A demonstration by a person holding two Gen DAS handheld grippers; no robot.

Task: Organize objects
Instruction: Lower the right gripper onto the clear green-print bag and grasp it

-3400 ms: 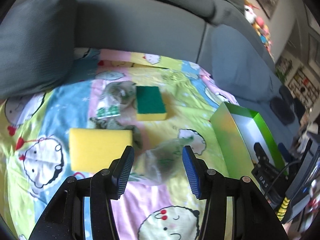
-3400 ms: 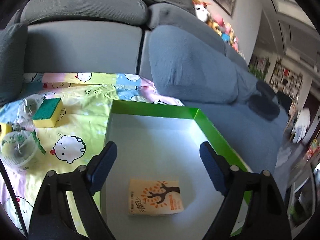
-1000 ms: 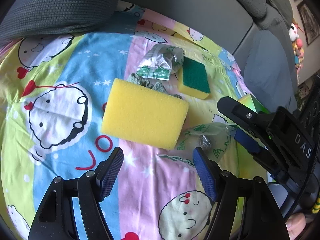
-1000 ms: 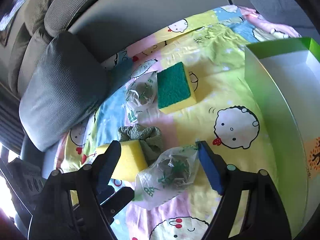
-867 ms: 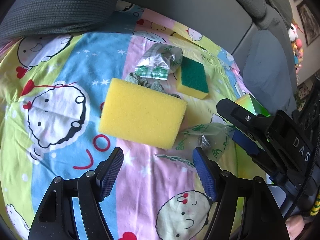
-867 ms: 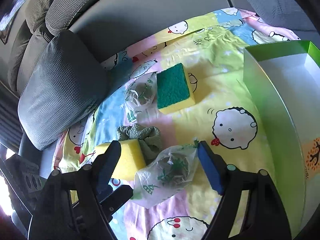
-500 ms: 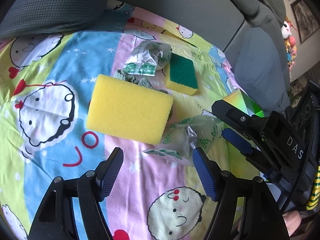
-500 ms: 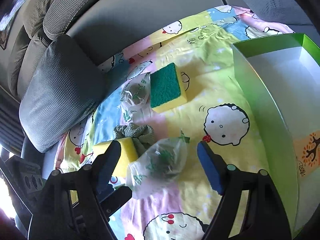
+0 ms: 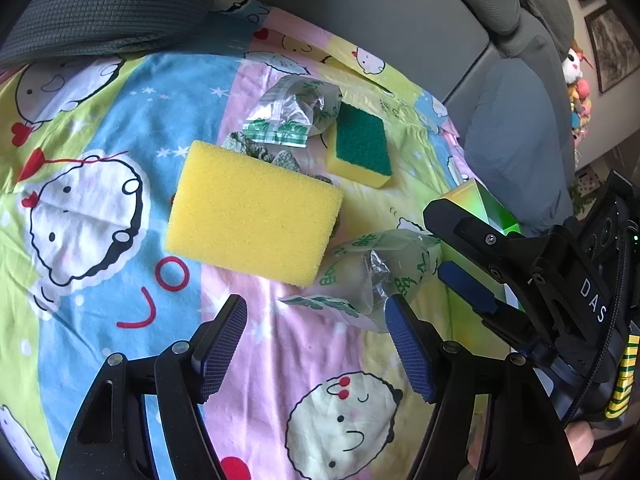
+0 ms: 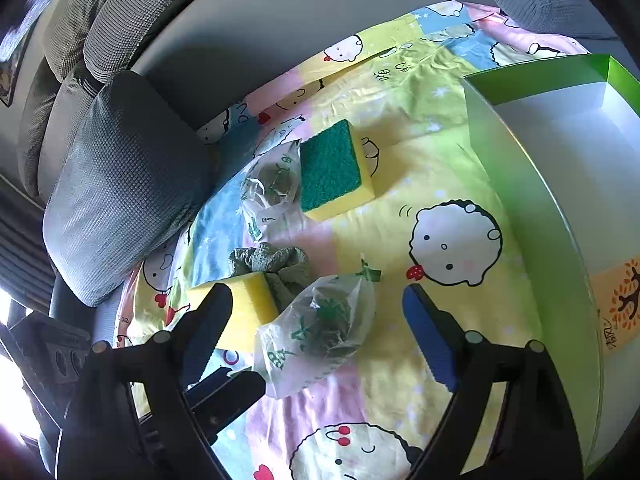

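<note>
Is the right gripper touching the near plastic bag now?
Apart. The right wrist view shows the right gripper open, the near plastic bag between its pads with sheet visible on both sides.

A grey sofa (image 9: 360,12) fills the top; cushion (image 10: 120,184) upper left, framed pictures (image 9: 612,52) upper right.

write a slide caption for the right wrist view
Right gripper open over a bagged scrubber on the cartoon sheet, sponges behind, green box at right.

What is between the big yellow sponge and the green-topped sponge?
A crumpled grey-green cloth lies between the yellow sponge and the green-topped sponge, clearest in the right wrist view.
</note>
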